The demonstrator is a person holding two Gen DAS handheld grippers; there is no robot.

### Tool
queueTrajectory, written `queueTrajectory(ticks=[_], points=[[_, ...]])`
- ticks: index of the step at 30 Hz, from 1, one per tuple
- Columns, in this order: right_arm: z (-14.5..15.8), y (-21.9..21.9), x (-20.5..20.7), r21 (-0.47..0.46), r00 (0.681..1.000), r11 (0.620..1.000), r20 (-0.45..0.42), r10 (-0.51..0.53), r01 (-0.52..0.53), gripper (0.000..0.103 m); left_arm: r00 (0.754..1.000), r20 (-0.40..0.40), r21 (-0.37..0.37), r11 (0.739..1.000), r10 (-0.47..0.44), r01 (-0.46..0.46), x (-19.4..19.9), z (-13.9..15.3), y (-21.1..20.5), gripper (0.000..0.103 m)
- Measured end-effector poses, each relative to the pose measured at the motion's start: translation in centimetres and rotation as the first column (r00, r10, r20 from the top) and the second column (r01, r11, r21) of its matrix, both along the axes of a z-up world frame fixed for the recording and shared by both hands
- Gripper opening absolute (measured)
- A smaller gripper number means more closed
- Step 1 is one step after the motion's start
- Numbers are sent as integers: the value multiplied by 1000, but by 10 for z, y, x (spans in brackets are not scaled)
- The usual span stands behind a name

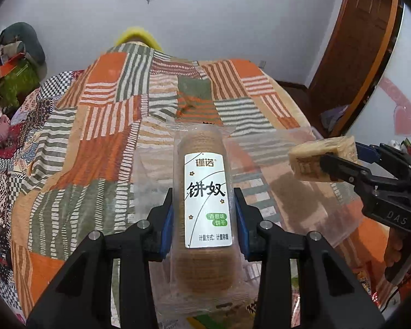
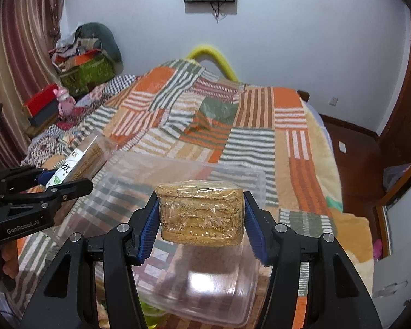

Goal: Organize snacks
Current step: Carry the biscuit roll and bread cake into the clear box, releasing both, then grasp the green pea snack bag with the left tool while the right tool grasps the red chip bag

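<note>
My left gripper (image 1: 204,211) is shut on a clear sleeve of round biscuits (image 1: 205,192) with a white label, held above the bed. It also shows in the right wrist view (image 2: 76,164). My right gripper (image 2: 201,213) is shut on a short wrapped stack of crackers (image 2: 201,213), held over a clear plastic container (image 2: 233,296). That stack shows at the right of the left wrist view (image 1: 315,161), in the right gripper (image 1: 328,164). The left gripper shows at the left of the right wrist view (image 2: 68,181). The container looks empty under the stack.
A patchwork blanket (image 1: 101,142) in orange, green and striped squares covers the bed. Boxes, clothes and a pink toy (image 2: 64,104) pile up at the left wall. A wooden door (image 1: 356,54) stands at the right. Other snack packs (image 1: 364,285) lie near the bottom edge.
</note>
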State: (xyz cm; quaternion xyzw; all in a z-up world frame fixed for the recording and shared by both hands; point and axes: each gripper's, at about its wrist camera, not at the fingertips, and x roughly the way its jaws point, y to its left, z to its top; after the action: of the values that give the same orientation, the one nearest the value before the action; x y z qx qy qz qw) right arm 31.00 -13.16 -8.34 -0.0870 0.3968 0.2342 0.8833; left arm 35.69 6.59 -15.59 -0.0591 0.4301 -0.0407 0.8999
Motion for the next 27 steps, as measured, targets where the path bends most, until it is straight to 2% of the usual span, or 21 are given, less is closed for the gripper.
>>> queueTrajectory(ticks=[5,9,14,24,27], points=[[-10,1,3,-43,999,999,-30,10,-12,53,999,-32,19,1000,-13,13,7,-11,-5,38],[-16,0,2,-57,997,998,-70,25,-29,54,998,-68,5,1000,-8,8,10,-18,-5,39],[-23,0,0,-65,992,997,-117,43,-51,54,999,-47,14,1000,-26,26,2,-10,-8,39],[3,-13,-24,-42,998,998,-40,47,-49,54,999,31,5,1000,-22,22,-38,26,4,39],[11,-18,-34,-39,999,998,-9,42,-42,55,998,57,19,1000,-11,10,-57,37,16,44]])
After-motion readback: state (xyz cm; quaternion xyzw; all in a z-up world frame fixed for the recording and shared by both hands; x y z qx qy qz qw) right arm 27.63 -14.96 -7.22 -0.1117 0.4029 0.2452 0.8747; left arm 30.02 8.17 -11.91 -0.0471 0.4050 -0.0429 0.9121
